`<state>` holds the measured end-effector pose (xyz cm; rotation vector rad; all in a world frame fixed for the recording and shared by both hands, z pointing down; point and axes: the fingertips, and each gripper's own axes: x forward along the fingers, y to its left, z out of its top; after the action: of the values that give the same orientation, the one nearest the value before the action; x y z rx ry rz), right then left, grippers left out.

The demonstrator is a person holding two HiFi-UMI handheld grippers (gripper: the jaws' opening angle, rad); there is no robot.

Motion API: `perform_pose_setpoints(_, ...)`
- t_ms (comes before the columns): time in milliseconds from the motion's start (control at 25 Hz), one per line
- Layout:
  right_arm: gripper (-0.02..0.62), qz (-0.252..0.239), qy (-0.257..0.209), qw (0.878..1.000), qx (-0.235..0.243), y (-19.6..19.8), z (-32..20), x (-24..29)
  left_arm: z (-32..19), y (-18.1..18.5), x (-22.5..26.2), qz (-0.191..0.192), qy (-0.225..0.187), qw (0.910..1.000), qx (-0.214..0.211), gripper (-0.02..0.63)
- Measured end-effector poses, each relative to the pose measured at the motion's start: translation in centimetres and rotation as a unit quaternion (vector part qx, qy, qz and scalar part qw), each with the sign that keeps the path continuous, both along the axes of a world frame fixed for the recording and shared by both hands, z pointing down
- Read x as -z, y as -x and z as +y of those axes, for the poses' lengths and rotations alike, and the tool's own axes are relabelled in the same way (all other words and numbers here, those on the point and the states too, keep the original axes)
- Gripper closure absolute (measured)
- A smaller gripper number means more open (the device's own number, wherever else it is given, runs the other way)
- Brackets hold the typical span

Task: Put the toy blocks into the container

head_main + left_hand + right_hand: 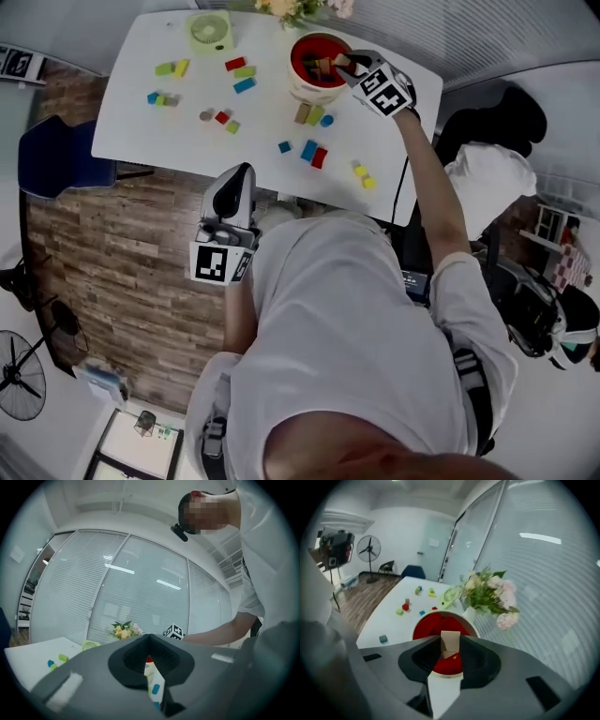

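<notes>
The red bowl (pixel 317 58) stands at the far side of the white table (pixel 131 112) and holds several blocks. My right gripper (pixel 345 64) hangs over the bowl's right rim, shut on a tan block (pixel 450 640) that sits just above the red bowl (pixel 429 625). Loose coloured blocks lie across the table, among them a blue one (pixel 308 150), a red one (pixel 320 157) and a yellow one (pixel 359 171). My left gripper (pixel 236 178) is held low at the table's near edge, away from the blocks, its jaws together with nothing between them (pixel 149 641).
A round green gadget (pixel 210 31) and a bunch of flowers (pixel 295 7) stand at the table's far edge. A blue chair (pixel 56 155) is at the table's left end. A floor fan (pixel 19 370) stands on the wooden floor at lower left.
</notes>
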<state>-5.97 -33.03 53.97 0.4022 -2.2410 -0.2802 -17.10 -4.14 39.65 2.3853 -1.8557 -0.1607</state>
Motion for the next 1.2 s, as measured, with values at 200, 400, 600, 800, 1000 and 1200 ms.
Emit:
perform_pose_setpoints(200, 0.472, 0.174, 0.02, 0.982, 0.064, 2.3, -2.0, -6.7, 2.3, 1.6, -0.1, -0.002, 0.005, 0.9988, 0.048, 0.607)
perform_pose_setpoints(400, 0.47, 0.233, 0.018, 0.966, 0.108, 3.1, -2.5, -8.9, 3.6, 2.1, -0.1, -0.003, 0.008, 0.9971, 0.076, 0.607)
perform_pose_setpoints(600, 0.326, 0.201, 0.025, 0.975, 0.089, 3.8, -3.2, -8.3, 3.1, 1.4, 0.2, -0.004, 0.003, 0.9974, 0.073, 0.607)
perform_pose_setpoints(800, 0.29, 0.133, 0.036, 0.989, 0.052, 3.3, -3.3, -6.1, 2.1, 0.2, 0.5, -0.007, 0.0, 0.9988, 0.048, 0.607)
perform_pose_setpoints(1000, 0.353, -0.032, 0.059, 0.998, 0.009, 2.6, -0.8, -0.6, 0.6, -1.2, 0.4, -0.006, -0.001, 0.9999, 0.011, 0.607)
perform_pose_setpoints(1200, 0.594, -0.182, 0.026, 0.981, -0.063, -1.7, 2.7, 4.7, -1.4, -2.5, 0.3, -0.007, -0.005, 0.9985, -0.053, 0.607)
